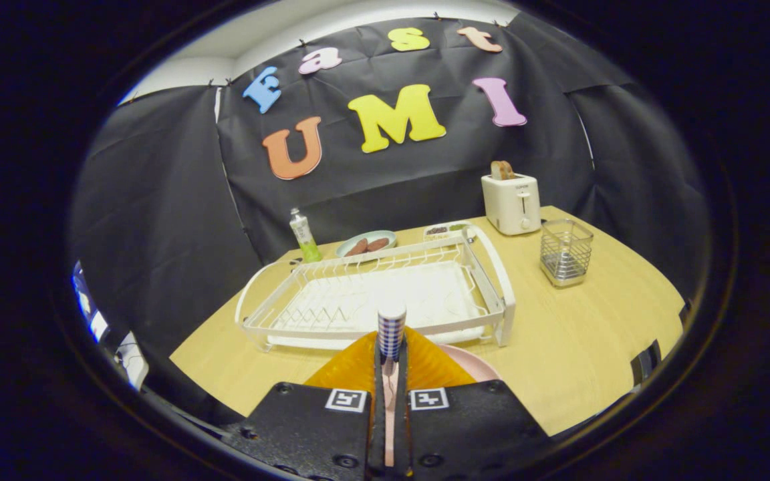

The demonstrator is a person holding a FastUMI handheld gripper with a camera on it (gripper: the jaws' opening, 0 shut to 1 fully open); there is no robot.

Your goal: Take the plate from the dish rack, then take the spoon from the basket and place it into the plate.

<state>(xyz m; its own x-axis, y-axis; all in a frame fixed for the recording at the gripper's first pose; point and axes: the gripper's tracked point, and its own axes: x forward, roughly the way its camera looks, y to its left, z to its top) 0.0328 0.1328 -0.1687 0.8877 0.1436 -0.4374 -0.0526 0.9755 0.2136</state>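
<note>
My gripper [390, 361] is shut on a spoon [391, 329], whose blue-and-white checked handle end sticks up between the fingers while its pink stem runs back down the gap. A pink plate [475, 365] lies flat on the wooden table just under and to the right of the fingers, mostly hidden by them. Beyond the fingers stands the white dish rack [494, 284], with nothing in its slots. The wire basket [565, 252] stands further off to the right of the rack.
A white toaster [510, 202] with bread in it stands at the back, behind the basket. Behind the rack are a green soap bottle [305, 235], a plate with sausages [366, 243] and a small food tray [447, 231]. Bare table [585, 334] lies right of the rack.
</note>
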